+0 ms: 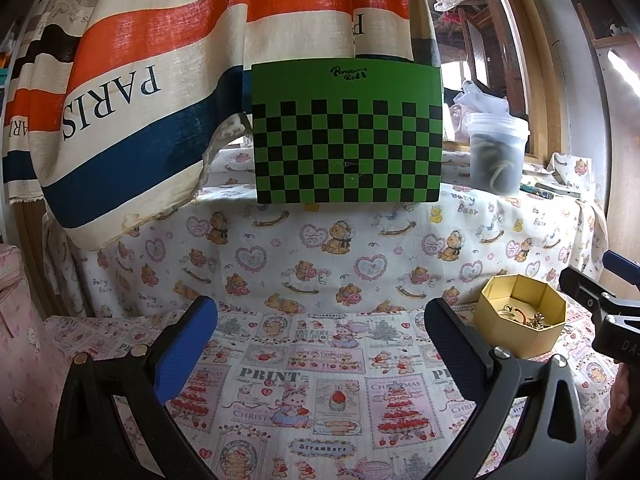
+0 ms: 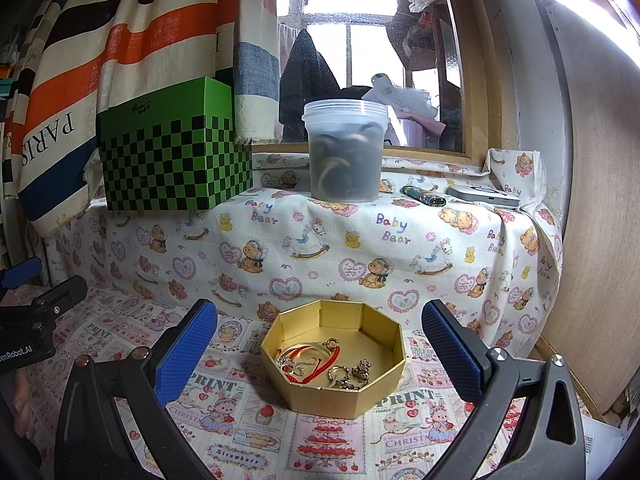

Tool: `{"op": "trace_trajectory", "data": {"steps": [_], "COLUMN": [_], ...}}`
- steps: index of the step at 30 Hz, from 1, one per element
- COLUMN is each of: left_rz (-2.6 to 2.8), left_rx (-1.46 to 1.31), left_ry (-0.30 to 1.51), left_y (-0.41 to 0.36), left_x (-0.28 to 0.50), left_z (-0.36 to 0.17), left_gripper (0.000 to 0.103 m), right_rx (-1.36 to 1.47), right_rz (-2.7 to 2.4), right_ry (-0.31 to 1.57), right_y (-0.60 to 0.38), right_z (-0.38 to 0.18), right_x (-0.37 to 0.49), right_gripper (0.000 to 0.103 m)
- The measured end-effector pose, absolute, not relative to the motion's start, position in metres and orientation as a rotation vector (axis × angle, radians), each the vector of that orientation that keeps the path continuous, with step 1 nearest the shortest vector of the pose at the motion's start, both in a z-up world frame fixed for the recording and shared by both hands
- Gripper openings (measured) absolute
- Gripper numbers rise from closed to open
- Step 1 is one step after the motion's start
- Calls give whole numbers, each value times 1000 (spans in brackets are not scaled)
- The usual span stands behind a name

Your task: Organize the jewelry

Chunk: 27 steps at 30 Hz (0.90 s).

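A gold octagonal box [image 2: 384, 376] sits on the printed cloth, directly ahead of my right gripper [image 2: 320, 344], which stands open with nothing between its blue fingers [image 2: 188, 352]. Inside the box lie several pieces of jewelry [image 2: 320, 364]: a red cord bracelet, rings and small metal charms. In the left wrist view the same box [image 1: 516, 328] is at the right, beyond the right finger. My left gripper [image 1: 320, 340] is open over bare cloth and holds nothing. The right gripper's body [image 1: 608, 312] shows at the right edge of the left wrist view.
A raised ledge under teddy-bear cloth [image 2: 360, 248] runs behind the box. On it stand a green checkered box [image 2: 176, 160], a lidded plastic tub [image 2: 346, 152], a lighter [image 2: 424, 196] and a flat grey device [image 2: 484, 196]. A striped curtain [image 1: 140, 100] hangs at the left; a wooden panel [image 2: 600, 220] is at the right.
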<state>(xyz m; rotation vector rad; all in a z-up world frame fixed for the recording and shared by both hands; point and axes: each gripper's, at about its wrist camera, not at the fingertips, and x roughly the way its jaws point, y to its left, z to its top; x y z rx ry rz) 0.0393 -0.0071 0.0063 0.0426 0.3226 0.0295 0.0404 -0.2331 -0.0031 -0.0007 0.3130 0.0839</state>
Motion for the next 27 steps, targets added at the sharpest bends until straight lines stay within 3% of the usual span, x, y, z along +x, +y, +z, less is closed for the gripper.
{"op": "trace_trajectory", "data": {"steps": [27], "left_rz": [36], "left_rx": [42], "left_ry": [325], "left_y": [-7], "left_x": [39], "left_z": [6], "left_gripper": [103], "right_rx": [-6], "right_rz": [88], "right_ry": [315], "right_y": [-233], "right_z": [-3], "right_x": [41], "right_gripper": [103]}}
